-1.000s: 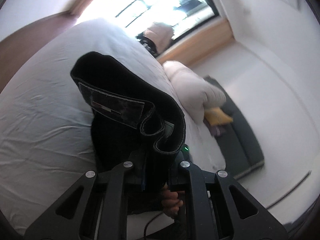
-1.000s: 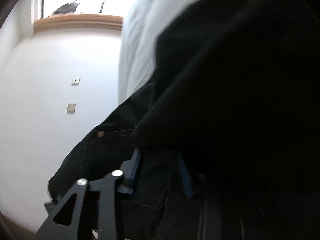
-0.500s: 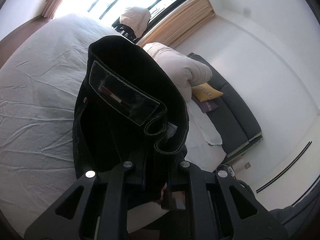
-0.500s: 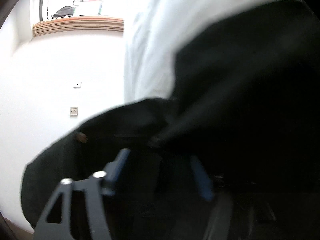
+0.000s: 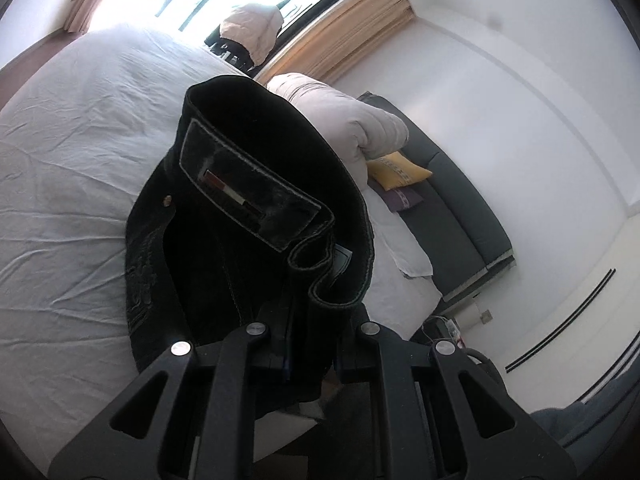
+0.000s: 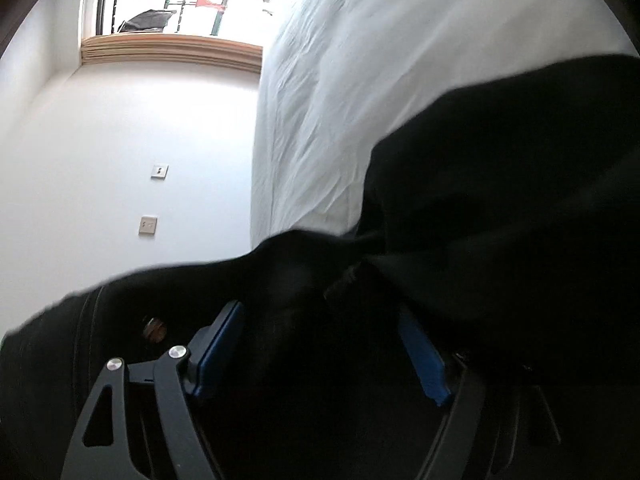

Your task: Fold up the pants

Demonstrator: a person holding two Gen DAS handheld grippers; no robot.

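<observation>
L claw [image 5: 310, 340] clamped on pants [image 5: 248, 216] waistband; R claw [image 6: 320, 344] just opened, cloth loose between pads. Heavy, limp denim; grip waistband/hems, over bed [image 5: 60, 200].

text: none legible | pants [image 5: 248, 216] patch [image 5: 248, 188]: striped flag mark only
</observation>
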